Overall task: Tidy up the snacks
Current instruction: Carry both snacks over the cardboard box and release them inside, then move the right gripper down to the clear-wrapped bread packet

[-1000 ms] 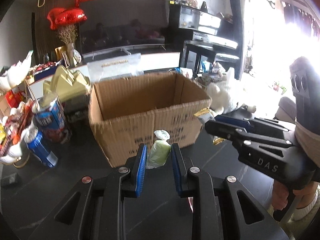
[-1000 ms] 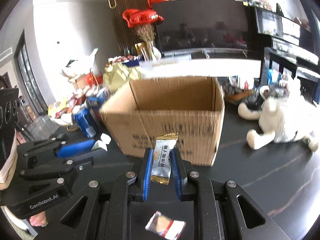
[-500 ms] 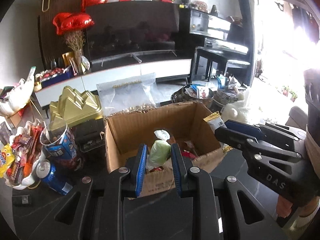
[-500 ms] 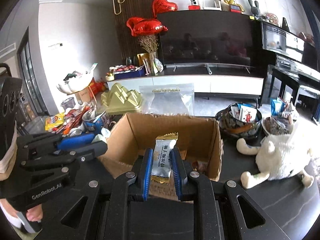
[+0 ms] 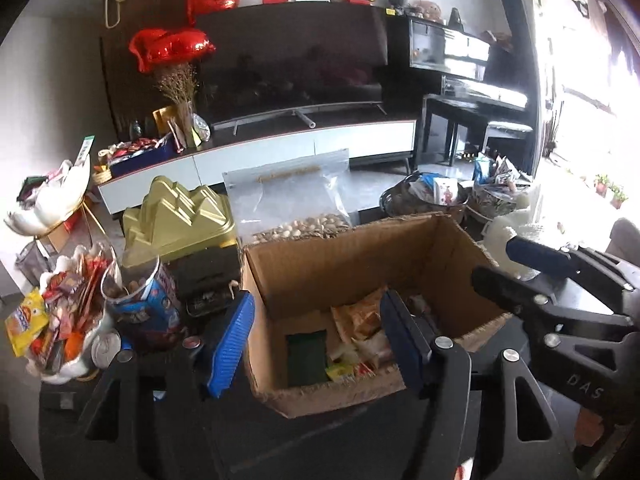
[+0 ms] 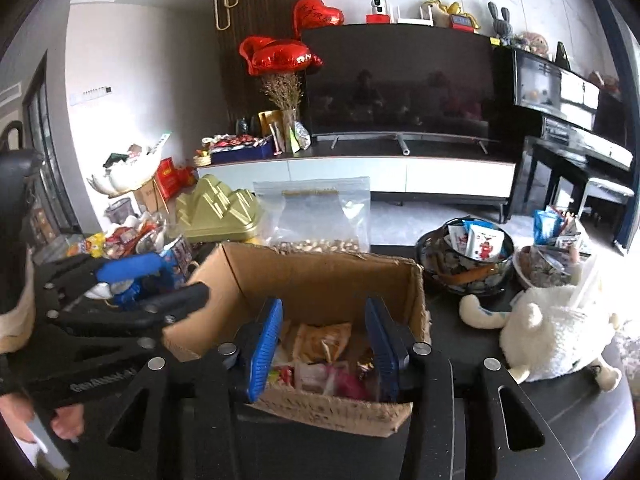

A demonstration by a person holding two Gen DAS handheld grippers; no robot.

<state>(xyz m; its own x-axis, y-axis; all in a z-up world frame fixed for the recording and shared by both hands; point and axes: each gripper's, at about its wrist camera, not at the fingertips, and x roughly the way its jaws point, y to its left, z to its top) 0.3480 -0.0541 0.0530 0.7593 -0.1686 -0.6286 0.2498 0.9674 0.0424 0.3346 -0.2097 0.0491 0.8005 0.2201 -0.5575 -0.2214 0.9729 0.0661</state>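
Now both grippers, left [image 5: 316, 340] and right [image 6: 324, 344], hang above the box [image 5: 352, 256]. Their jaws are opening, nothing between them. Snacks [image 6: 324, 356] lie inside the box.

left claw [image 5: 316, 340]: opening, nothing between pads | right claw [image 6: 324, 340]: opening, seemingly empty

One cardboard box [image 6: 320, 276] stands on the table; its snack packets are too jumbled to count. Two red heart balloons [image 6: 280, 56], one stuffed toy [image 6: 556, 332].
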